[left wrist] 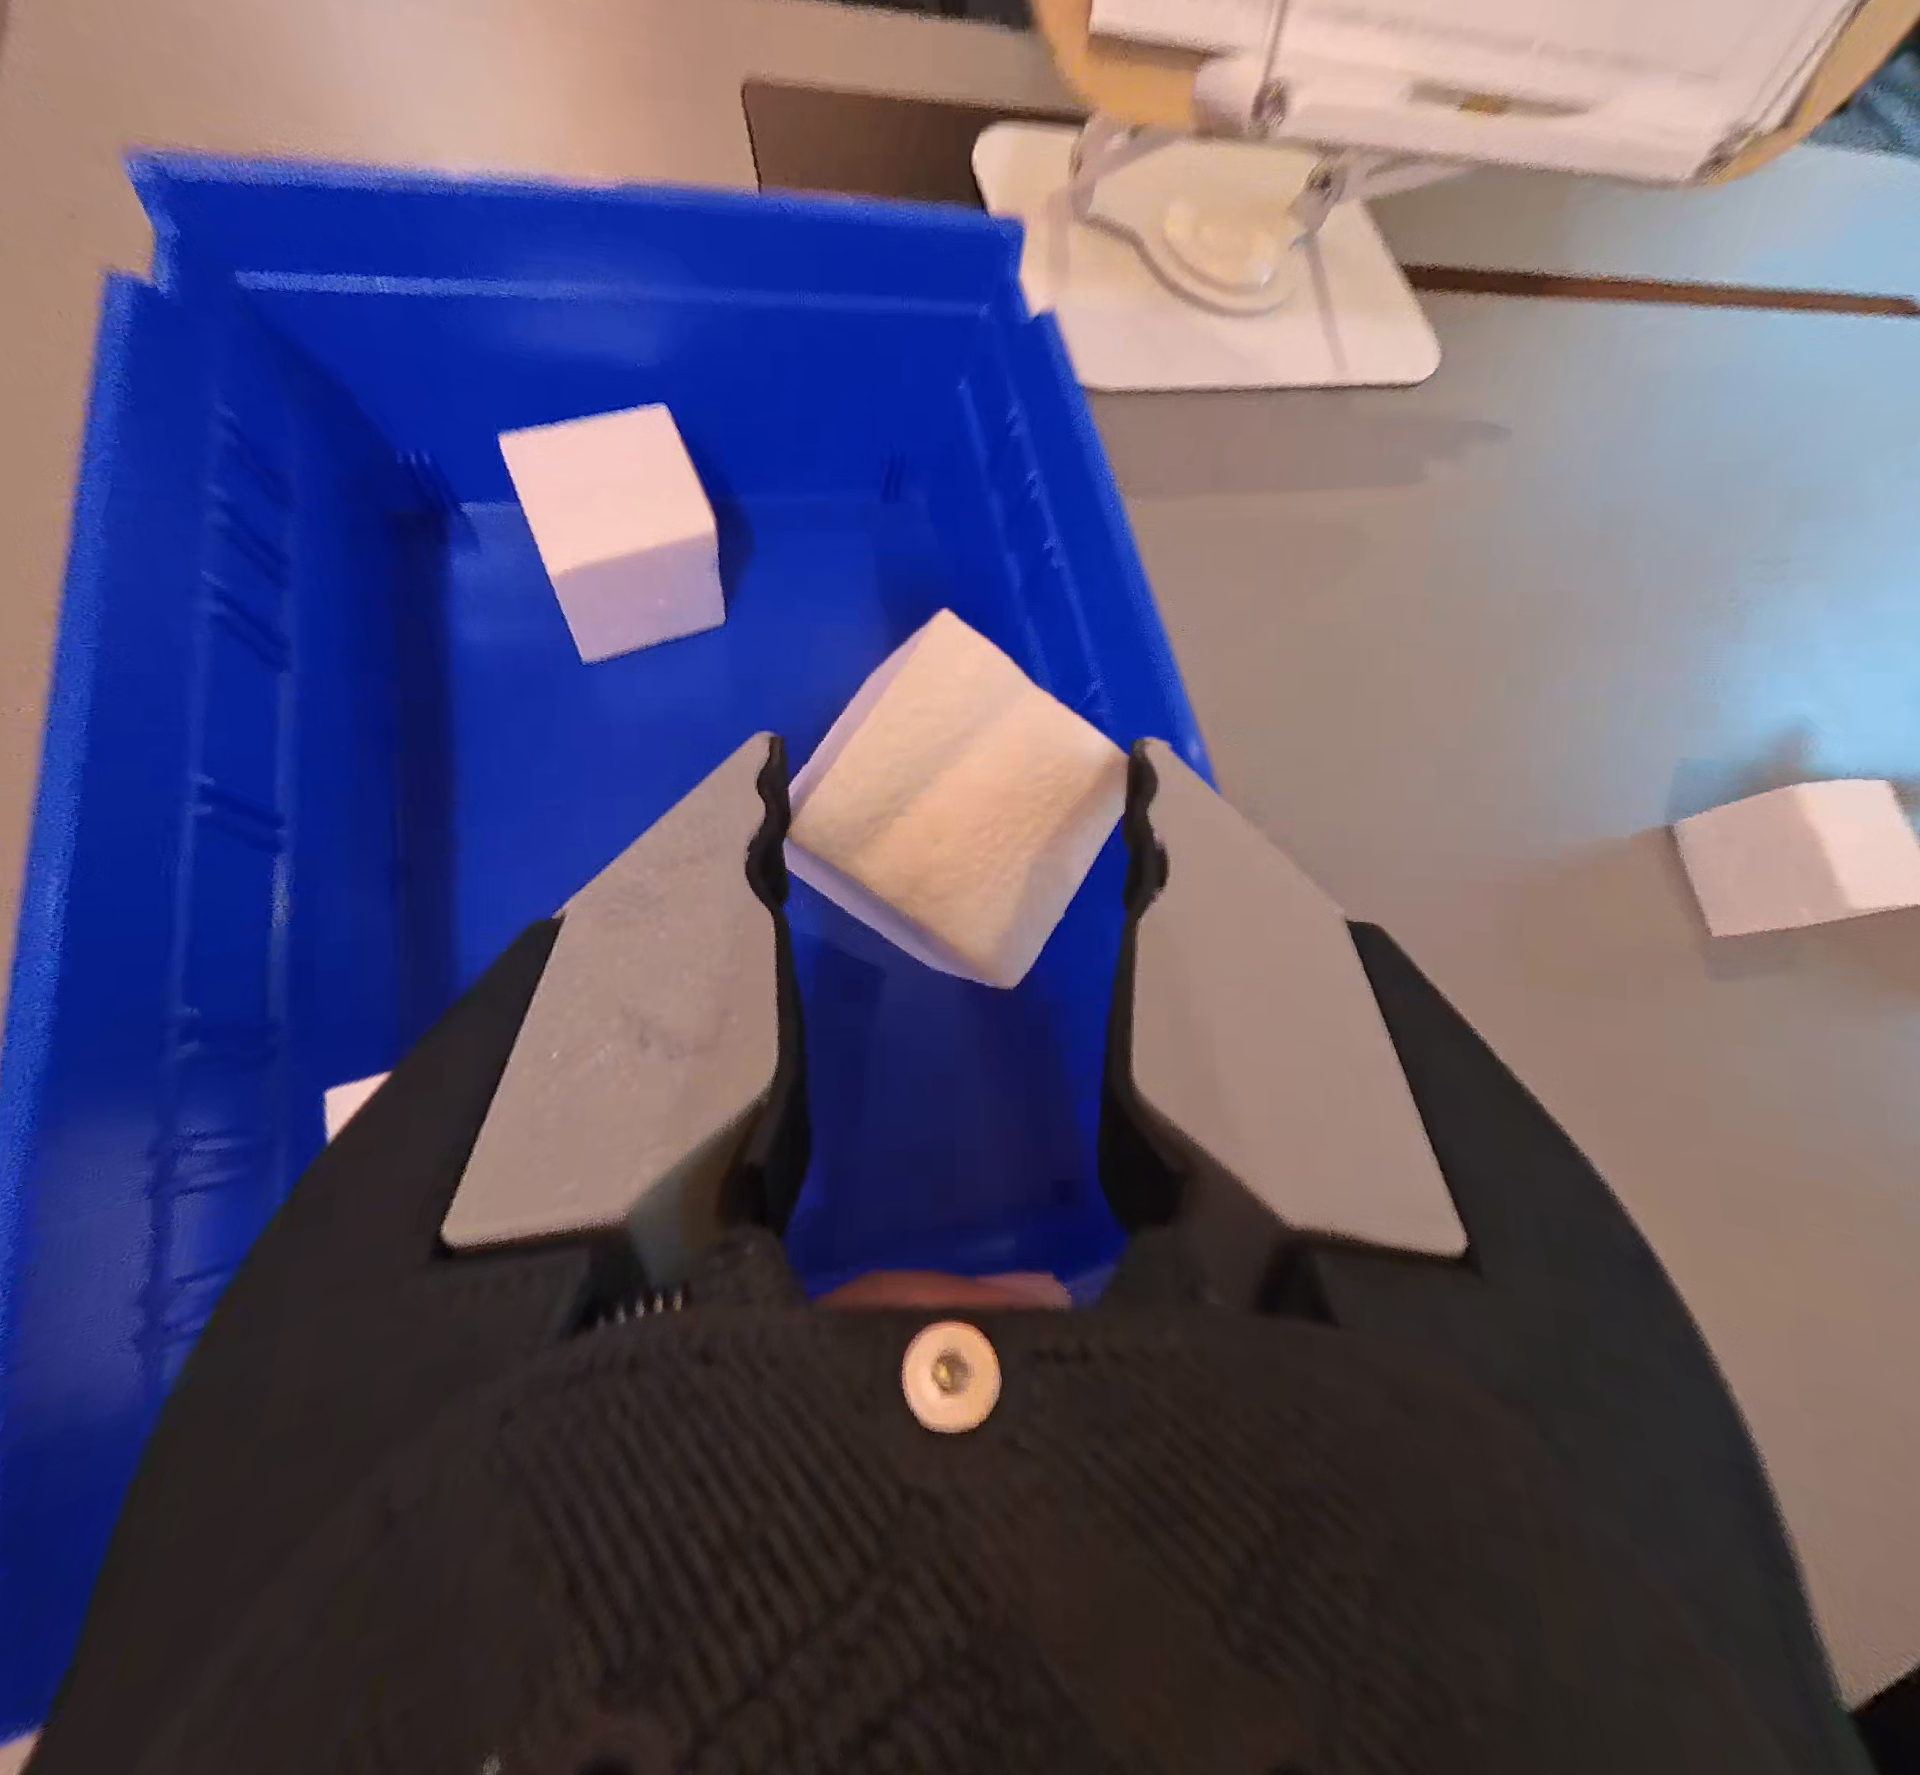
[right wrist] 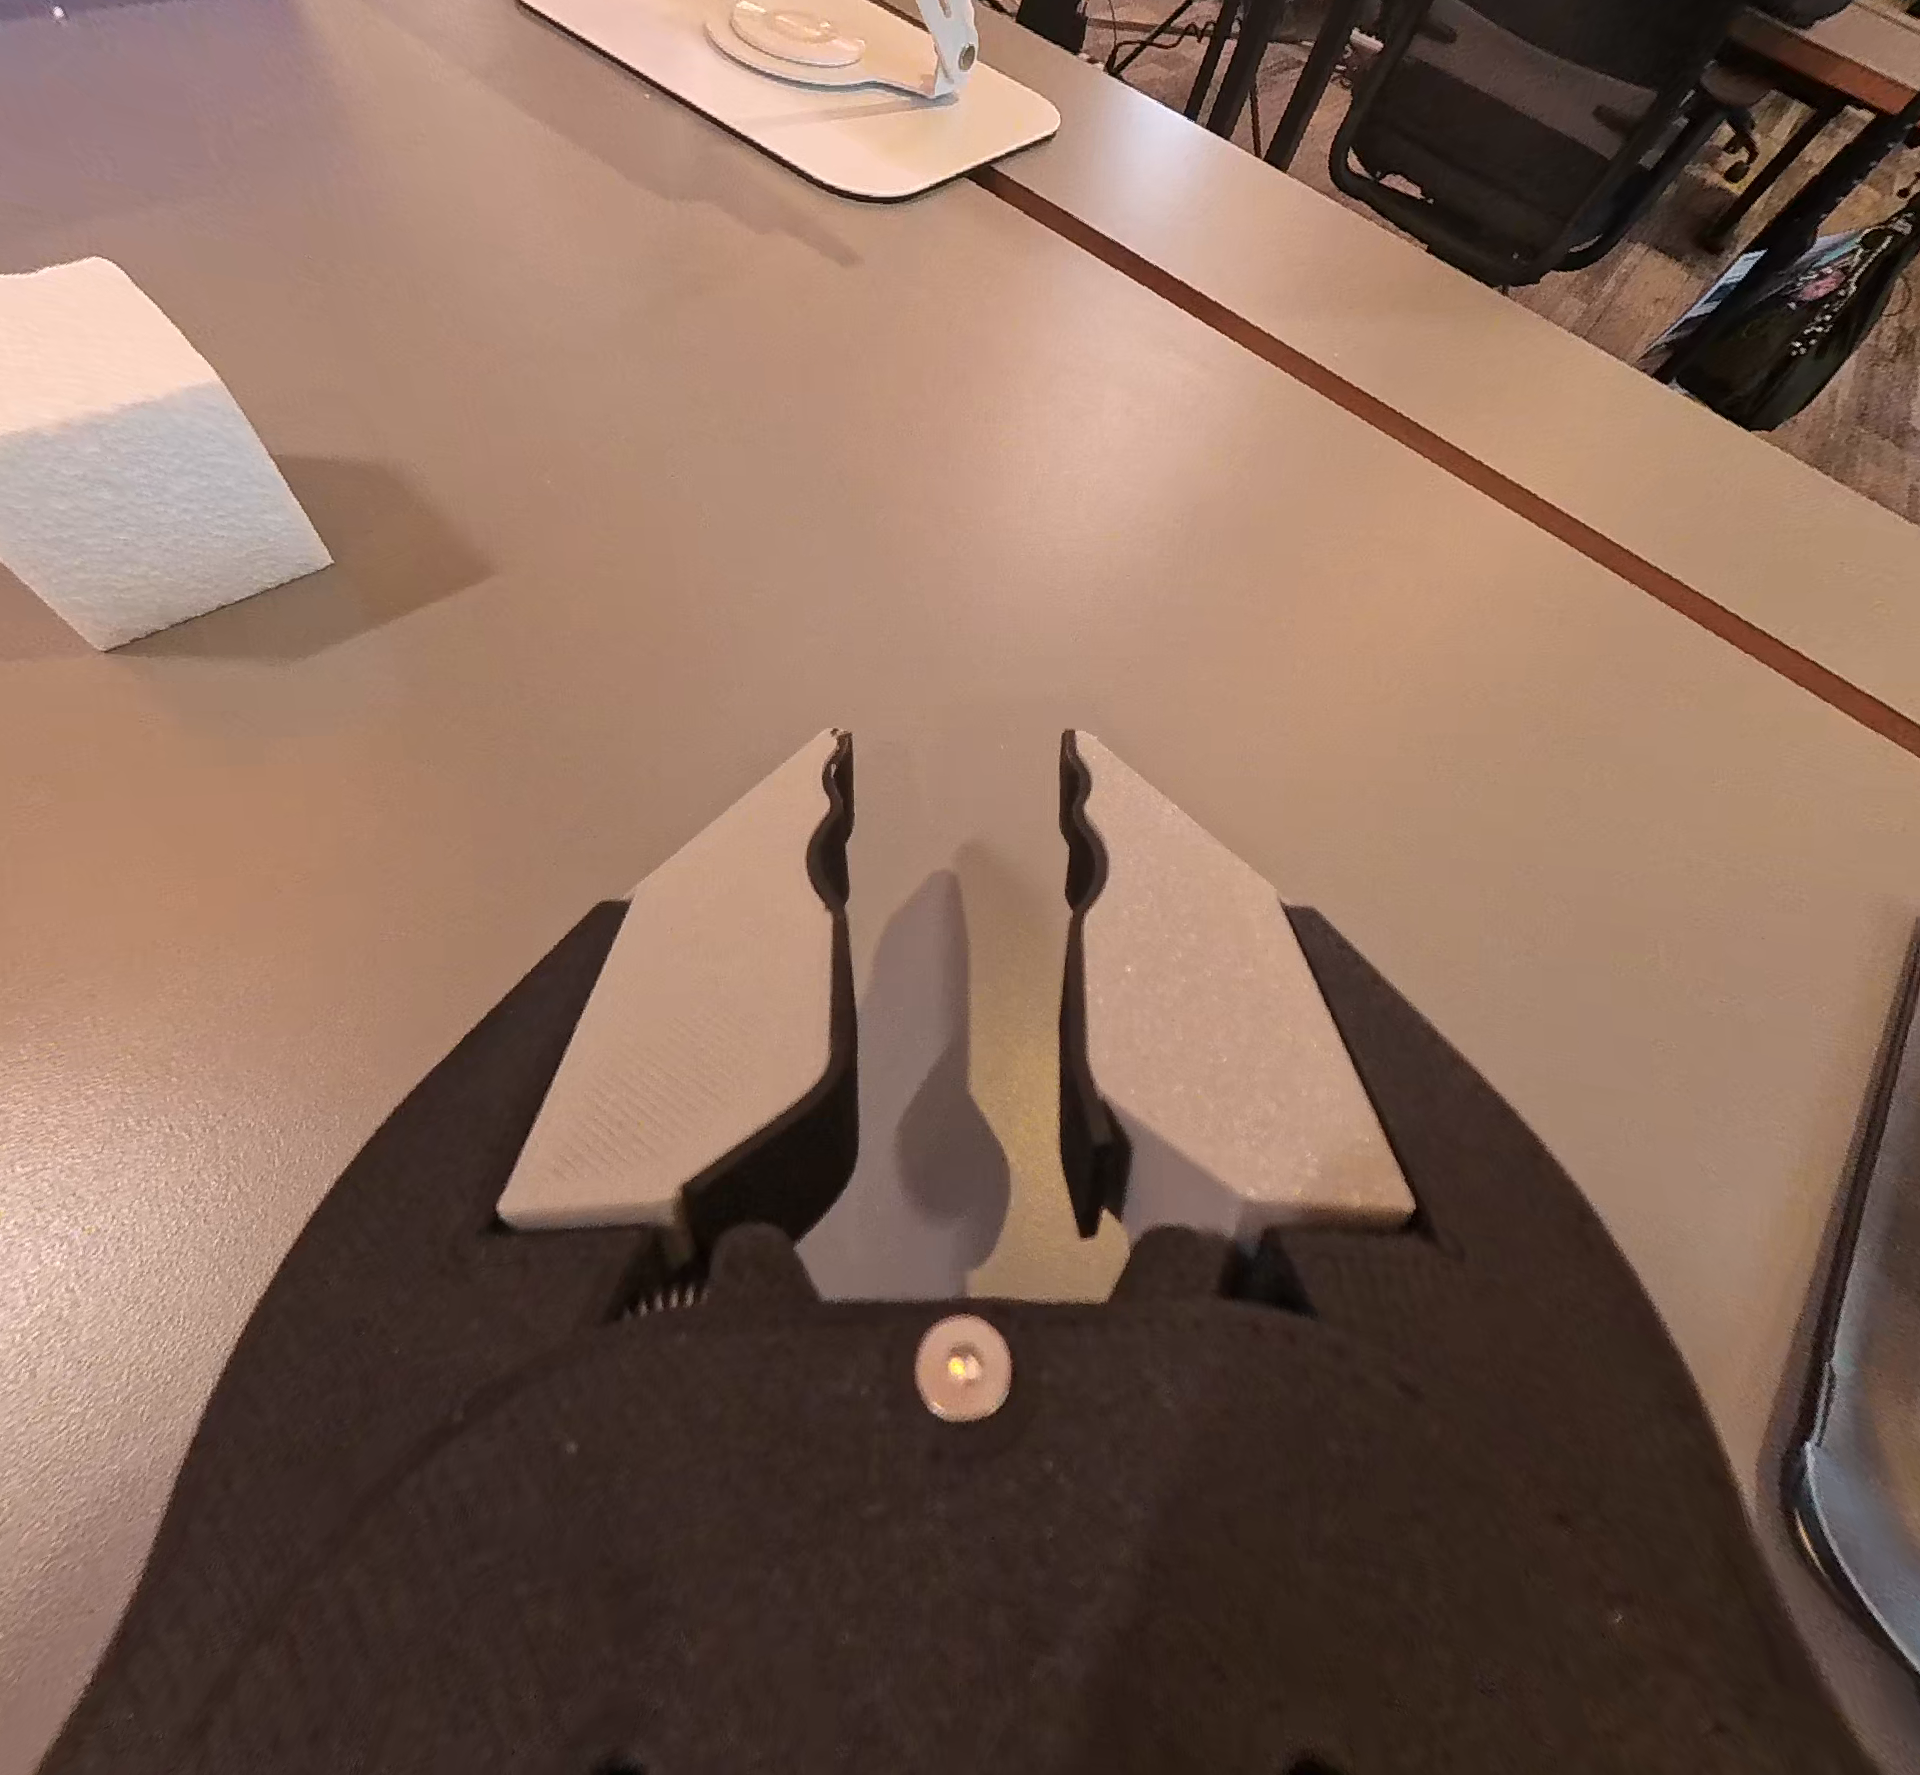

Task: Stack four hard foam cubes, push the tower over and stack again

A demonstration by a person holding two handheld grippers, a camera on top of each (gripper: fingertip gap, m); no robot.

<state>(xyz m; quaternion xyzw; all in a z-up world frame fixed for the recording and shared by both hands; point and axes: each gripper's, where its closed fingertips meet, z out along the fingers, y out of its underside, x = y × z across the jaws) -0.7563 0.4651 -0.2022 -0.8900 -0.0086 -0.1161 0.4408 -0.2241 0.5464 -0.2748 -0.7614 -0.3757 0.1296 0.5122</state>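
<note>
The left gripper (left wrist: 951,826) holds a tilted foam cube (left wrist: 951,806) by its corners between half-open jaws; carry it level. The right gripper (right wrist: 956,826) waits part-open, empty.

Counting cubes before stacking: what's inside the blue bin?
Inside the blue bin: one foam cube at the back, another between the left tongs, a white corner mostly hidden behind them.

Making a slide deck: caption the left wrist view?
Left gripper grips a white foam cube above a blue plastic bin holding another white cube.
</note>
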